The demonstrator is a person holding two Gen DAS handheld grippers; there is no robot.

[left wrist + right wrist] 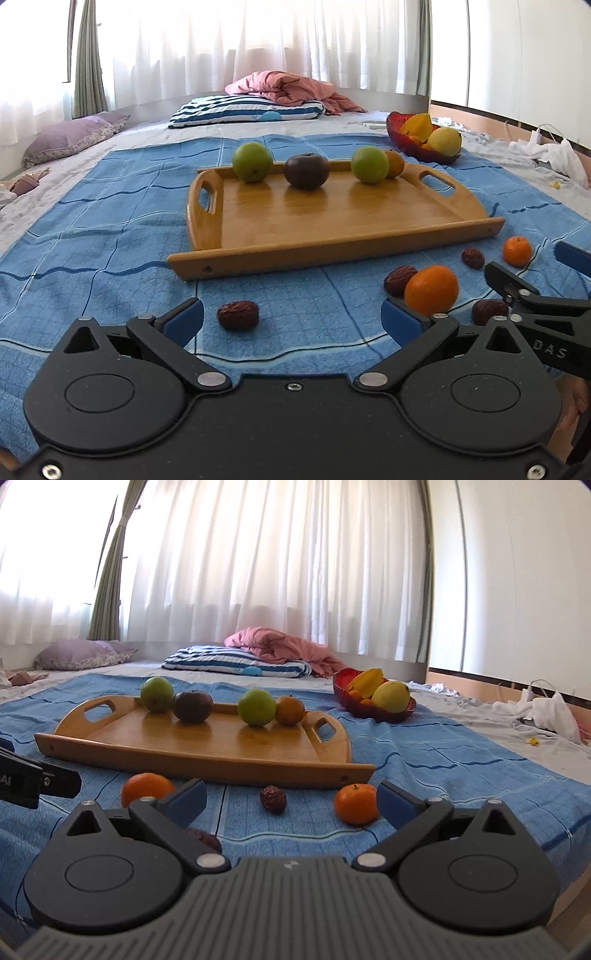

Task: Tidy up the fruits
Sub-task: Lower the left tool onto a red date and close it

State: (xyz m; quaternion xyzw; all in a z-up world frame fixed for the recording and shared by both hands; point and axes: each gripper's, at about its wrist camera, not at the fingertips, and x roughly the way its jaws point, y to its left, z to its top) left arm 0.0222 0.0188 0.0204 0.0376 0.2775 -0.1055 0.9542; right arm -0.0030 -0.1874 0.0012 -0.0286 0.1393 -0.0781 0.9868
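Wooden tray (332, 214) is already holding four fruits along its far edge; oranges (431, 291) and dates (237, 315) are still lying on the blue bedspread (92, 240). You are holding both hand-held grippers (291, 319) (291, 799) spread apart, gripping nothing.

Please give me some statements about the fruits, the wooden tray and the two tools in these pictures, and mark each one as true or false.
1. Four fruits stand on the wooden tray. True: two green fruits, a dark fruit and an orange one.
2. The left tool grips a red date. False: it is open, and the date lies on the blue cloth between its fingers.
3. The red bowl is empty. False: it holds yellow and orange fruit.
4. The right tool is open. True.
5. All the oranges are on the tray. False: two oranges lie on the cloth in front of it.
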